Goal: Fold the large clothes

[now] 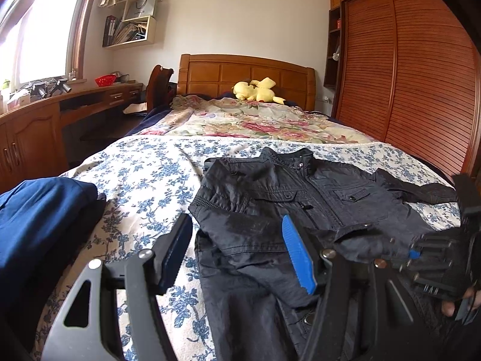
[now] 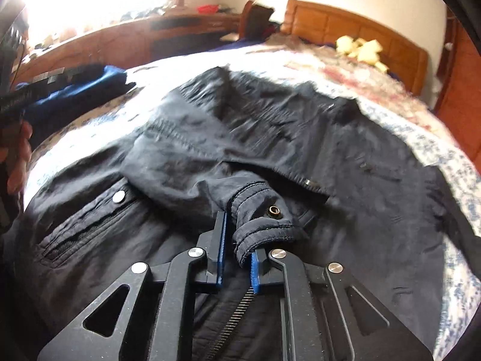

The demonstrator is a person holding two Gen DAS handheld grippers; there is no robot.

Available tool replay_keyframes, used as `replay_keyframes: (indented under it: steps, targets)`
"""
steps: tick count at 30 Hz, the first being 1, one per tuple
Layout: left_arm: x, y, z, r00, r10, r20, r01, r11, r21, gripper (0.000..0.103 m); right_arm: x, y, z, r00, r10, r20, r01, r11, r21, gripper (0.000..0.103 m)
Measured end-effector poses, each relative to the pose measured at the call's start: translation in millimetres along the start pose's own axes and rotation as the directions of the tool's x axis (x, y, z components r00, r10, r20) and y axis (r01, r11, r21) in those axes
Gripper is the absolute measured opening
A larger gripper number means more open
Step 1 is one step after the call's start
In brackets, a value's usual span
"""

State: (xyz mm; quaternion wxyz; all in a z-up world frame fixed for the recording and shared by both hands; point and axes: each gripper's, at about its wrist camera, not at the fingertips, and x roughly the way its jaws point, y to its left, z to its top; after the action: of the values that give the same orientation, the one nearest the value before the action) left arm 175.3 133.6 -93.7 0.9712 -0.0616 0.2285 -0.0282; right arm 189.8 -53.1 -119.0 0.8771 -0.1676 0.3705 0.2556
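Pinching the ribbed sleeve cuff (image 2: 258, 225) at lower centre, your right gripper (image 2: 237, 255) is clamped; your left gripper (image 1: 237, 252) gapes, holding nothing. Beyond: black snap-button jacket (image 1: 300, 198) spread mid-frame on the blue-floral bedsheet (image 1: 144, 174); folded navy garment (image 1: 39, 210) left.

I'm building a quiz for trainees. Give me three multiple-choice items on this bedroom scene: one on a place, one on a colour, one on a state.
1. Where is the plush toy?
A. by the headboard
B. on the desk
C. on the jacket

2. What colour is the folded garment left of the jacket?
A. red
B. blue
C. white

3. The right claw is:
A. wide open
B. shut on the jacket cuff
C. holding a book

Answers: A, it lies against the wooden headboard; B, its cloth is navy; B, the cuff is pinched between the pads.
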Motion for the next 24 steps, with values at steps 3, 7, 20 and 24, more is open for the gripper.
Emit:
replay_keyframes:
  steps: [3,7,20,24]
  targets:
    - [-2,-3,0,1.000,0.007,0.012,-0.007,1.000,0.006,0.061,-18,-14,9,0.999,-0.026,0.044,0.026,0.999,0.022,0.009]
    - [-1,-8,-1,1.000,-0.001,0.010,0.001,1.000,0.009,0.061,-55,-41,16,0.990,-0.079,0.115,0.073,0.995,0.062,0.008]
    - [13,-58,0,0.996,-0.087,-0.025,0.089,0.994,0.064,0.061,-118,-95,-33,0.973,-0.193,0.129,0.171,0.971,0.167,0.005]
    - [20,-72,-2,0.993,-0.112,-0.046,0.115,0.990,0.083,0.061,-107,-88,-55,0.991,-0.115,0.073,0.100,0.978,0.183,0.005]
